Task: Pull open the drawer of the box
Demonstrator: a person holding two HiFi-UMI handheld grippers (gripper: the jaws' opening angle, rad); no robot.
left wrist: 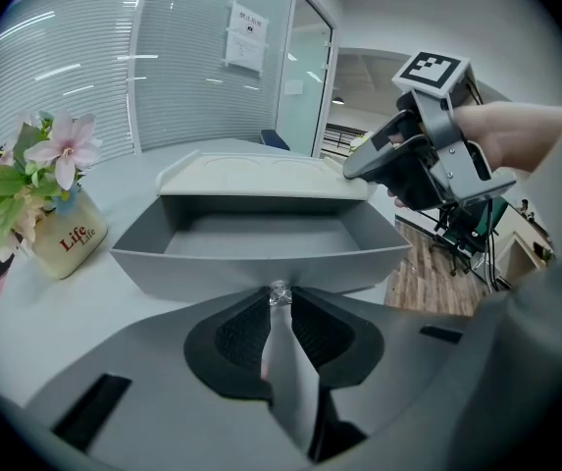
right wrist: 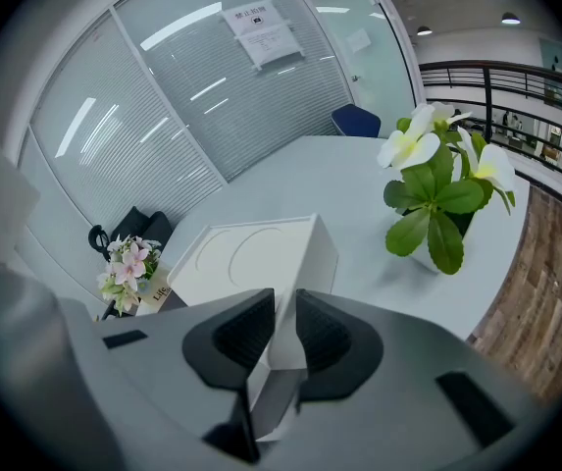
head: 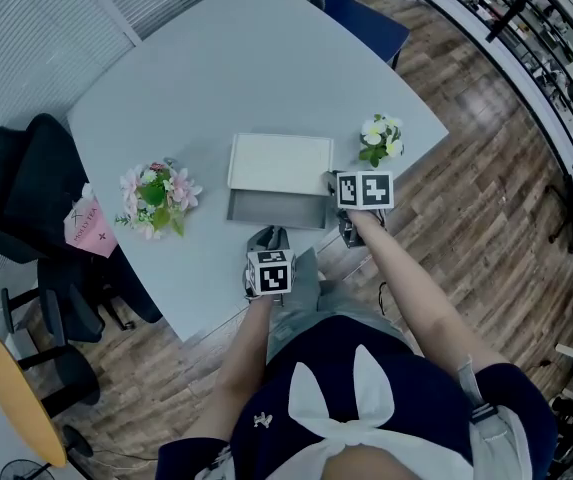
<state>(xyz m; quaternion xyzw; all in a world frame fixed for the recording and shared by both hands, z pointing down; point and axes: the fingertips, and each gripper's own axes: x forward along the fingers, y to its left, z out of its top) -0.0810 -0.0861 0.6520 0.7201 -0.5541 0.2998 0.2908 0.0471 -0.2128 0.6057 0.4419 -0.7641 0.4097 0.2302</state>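
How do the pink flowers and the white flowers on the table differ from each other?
The pink flowers stand left of the box; the white flowers stand at its right. The pink flowers form a wider, fuller bunch; the white flowers are few, above large green leaves. Both stand upright on the table, apart from the box.

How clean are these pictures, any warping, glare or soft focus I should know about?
Left gripper view: fisheye, dark corners, light streaks on the blinds. Right gripper view: same bowing, glare on the glass wall. Head view: even, bluish light, sharp table.
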